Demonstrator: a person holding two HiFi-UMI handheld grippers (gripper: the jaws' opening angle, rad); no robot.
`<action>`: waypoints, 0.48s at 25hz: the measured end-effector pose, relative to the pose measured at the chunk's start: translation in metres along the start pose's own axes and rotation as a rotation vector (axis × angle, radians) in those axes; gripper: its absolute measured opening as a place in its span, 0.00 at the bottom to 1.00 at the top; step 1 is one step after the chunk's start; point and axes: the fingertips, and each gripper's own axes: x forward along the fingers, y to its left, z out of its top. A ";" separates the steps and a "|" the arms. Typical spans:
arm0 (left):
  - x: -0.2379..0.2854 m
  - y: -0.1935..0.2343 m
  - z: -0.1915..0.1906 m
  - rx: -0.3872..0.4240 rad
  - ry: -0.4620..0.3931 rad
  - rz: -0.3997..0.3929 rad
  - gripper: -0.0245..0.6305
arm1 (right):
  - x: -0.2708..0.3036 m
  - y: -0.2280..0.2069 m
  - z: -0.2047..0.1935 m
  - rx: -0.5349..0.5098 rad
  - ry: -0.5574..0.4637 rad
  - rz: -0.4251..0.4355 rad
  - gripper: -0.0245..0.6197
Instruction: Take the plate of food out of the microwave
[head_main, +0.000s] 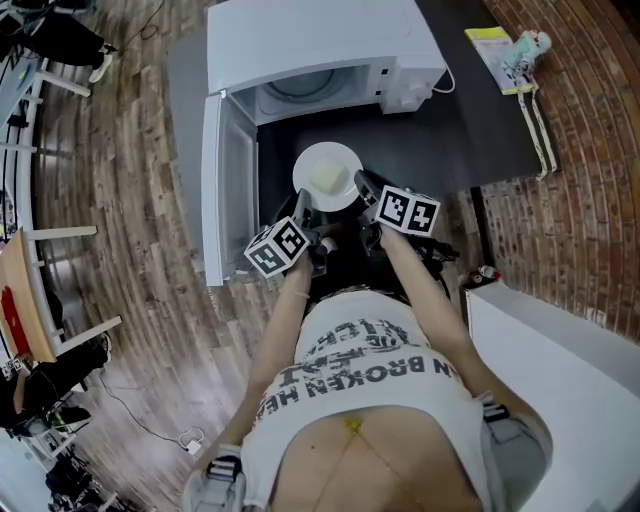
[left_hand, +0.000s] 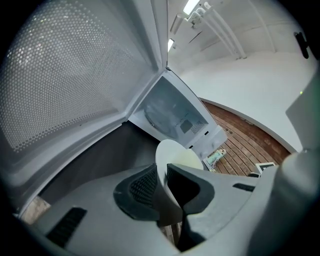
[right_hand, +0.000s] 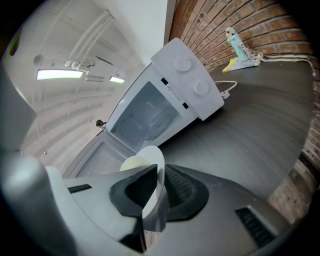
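A white plate (head_main: 327, 175) with a pale yellow block of food (head_main: 328, 179) hangs over the dark table (head_main: 440, 130), just in front of the open white microwave (head_main: 320, 45). My left gripper (head_main: 305, 222) is shut on the plate's near-left rim and my right gripper (head_main: 362, 203) is shut on its near-right rim. In the left gripper view the plate (left_hand: 172, 157) stands edge-on between the black pads, with the microwave cavity (left_hand: 172, 117) beyond. In the right gripper view the plate (right_hand: 150, 167) is pinched the same way, the microwave (right_hand: 165, 102) behind it.
The microwave door (head_main: 225, 190) swings wide open to the left, close beside my left gripper. A cable (head_main: 448, 82) runs from the microwave's right side. A small bottle on a yellow cloth (head_main: 510, 55) lies at the table's far right. A white cabinet (head_main: 560, 340) stands at right.
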 end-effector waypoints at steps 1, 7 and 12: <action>0.000 0.001 -0.002 0.001 0.007 -0.003 0.14 | -0.001 -0.001 -0.002 0.005 -0.004 -0.006 0.11; 0.000 -0.002 -0.008 0.013 0.011 -0.009 0.14 | -0.007 -0.006 -0.005 0.010 -0.005 -0.003 0.11; 0.000 -0.016 -0.006 -0.001 -0.026 0.009 0.14 | -0.013 -0.008 0.007 -0.003 0.016 0.020 0.11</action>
